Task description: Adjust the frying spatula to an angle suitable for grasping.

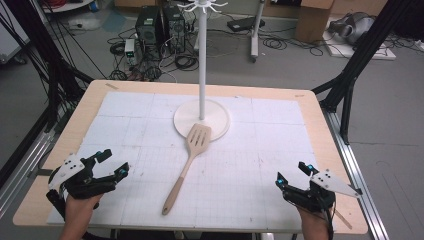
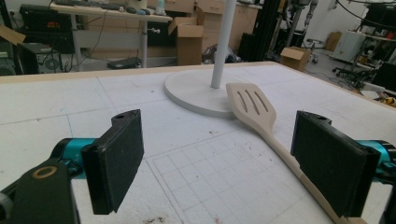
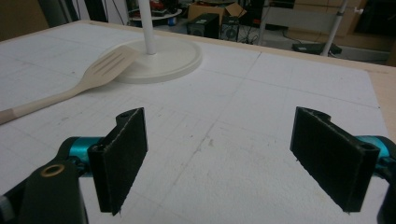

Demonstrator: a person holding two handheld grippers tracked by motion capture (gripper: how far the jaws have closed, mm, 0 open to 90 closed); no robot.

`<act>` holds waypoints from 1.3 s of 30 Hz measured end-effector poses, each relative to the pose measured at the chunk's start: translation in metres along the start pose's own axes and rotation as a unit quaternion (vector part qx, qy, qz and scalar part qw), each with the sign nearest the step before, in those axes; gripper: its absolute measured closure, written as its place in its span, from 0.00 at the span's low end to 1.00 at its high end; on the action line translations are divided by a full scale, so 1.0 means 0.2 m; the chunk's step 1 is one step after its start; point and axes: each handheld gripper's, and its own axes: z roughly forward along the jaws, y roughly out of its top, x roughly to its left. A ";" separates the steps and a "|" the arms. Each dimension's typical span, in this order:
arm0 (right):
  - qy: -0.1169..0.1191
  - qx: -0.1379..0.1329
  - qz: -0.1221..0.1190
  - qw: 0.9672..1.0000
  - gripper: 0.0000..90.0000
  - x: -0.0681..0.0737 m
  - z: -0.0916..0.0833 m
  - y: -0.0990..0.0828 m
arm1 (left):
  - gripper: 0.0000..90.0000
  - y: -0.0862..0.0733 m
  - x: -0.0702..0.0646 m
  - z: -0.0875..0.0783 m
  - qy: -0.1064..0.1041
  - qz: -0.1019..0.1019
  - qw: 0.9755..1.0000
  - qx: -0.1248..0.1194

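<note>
A wooden slotted spatula [image 1: 189,159] lies flat on the white gridded mat [image 1: 250,190] that covers the counter [image 1: 325,145], its slotted blade propped on the rim of the round white base [image 1: 216,111] of the hook stand [image 1: 201,60], its handle running back from that base toward the person and slightly to their left. That lie looks deliberate: with the blade resting on the base rim, the neck sits a little off the mat, which should make it easier to get a jaw under it, and the handle end points at the near edge where both hands wait. The left tool [image 1: 111,163] rests on the mat on the near left side of the stand base, well apart from the spatula, its jaws spread wide with nothing between them; in the left gripper view the handle passes just behind its right-hand pad. The right tool [image 1: 292,173] sits on the near right side of the stand base, farther from the spatula, jaws likewise wide apart and empty. Judging by the hooks at the stand's top, hanging the spatula there seems the likely aim, and no grasp has begun.
</note>
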 end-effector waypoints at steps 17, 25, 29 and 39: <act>-0.011 0.009 0.004 1.000 0.20 -0.01 -0.02 -0.02 | 0.66 0.00 -0.12 0.10 -0.072 0.024 0.995 0.069; -0.009 0.022 -0.007 1.000 0.20 0.03 0.00 -0.01 | 0.94 -0.02 -0.29 0.18 -0.118 0.061 0.984 0.118; -0.008 0.025 -0.009 1.000 0.20 0.03 0.01 -0.01 | 0.95 -0.04 -0.36 0.22 -0.137 0.059 0.979 0.138; -0.004 0.032 -0.006 0.999 0.20 0.03 0.03 -0.02 | 0.96 -0.11 -0.57 0.32 -0.187 0.093 0.954 0.216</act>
